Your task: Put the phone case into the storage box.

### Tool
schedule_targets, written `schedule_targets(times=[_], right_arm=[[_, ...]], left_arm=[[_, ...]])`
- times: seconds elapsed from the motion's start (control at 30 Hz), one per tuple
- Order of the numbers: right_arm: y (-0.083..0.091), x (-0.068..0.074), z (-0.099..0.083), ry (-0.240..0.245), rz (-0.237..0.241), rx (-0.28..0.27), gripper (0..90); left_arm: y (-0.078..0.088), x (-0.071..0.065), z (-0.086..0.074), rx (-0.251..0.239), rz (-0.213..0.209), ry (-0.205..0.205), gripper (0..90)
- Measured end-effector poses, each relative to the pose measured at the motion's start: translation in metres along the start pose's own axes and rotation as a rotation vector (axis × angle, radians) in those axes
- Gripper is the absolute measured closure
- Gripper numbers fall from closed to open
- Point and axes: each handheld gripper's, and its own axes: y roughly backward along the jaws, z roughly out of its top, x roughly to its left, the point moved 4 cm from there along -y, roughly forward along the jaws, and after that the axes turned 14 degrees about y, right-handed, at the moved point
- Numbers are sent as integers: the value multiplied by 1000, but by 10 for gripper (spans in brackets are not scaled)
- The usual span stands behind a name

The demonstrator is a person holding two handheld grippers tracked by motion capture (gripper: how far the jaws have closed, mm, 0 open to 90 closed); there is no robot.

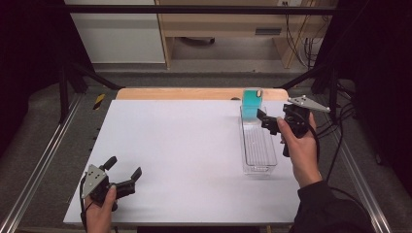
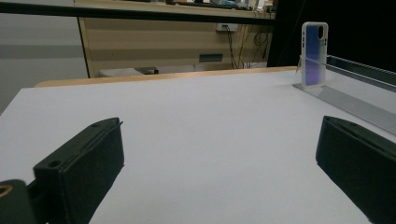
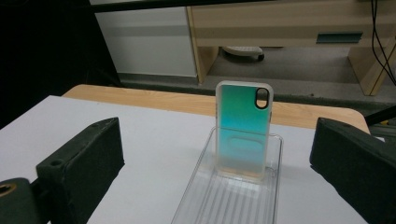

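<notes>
- The left gripper (image 1: 125, 170) rested low on the white table (image 1: 175, 155), jaws wide, nothing between them.
- The phone case (image 1: 252, 104) stood upright at the clear tray's (image 1: 259, 145) far end.
- The right gripper (image 1: 265, 120), just beside the case, gaped wide, holding nothing.

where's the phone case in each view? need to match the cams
High view: phone case right of centre, upright at the far end of the clear tray.
Left gripper view: upper right, standing on the tray's far end.
Right gripper view: centre, upright against the tray's far wall.
Shared landmark: the table's wooden far edge.
</notes>
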Motion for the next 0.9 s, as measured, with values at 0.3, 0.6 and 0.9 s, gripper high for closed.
schedule_targets(times=[0.3, 0.6, 0.9], right_arm=[[14, -4, -2, 16, -14, -66, 32], [25, 1, -10, 90, -14, -121, 36], [44, -4, -20, 115, -29, -163, 38]], left_arm=[[3, 6, 0, 4, 9, 8, 7], [5, 7, 0, 17, 29, -22, 8], [10, 16, 3, 18, 25, -38, 9]])
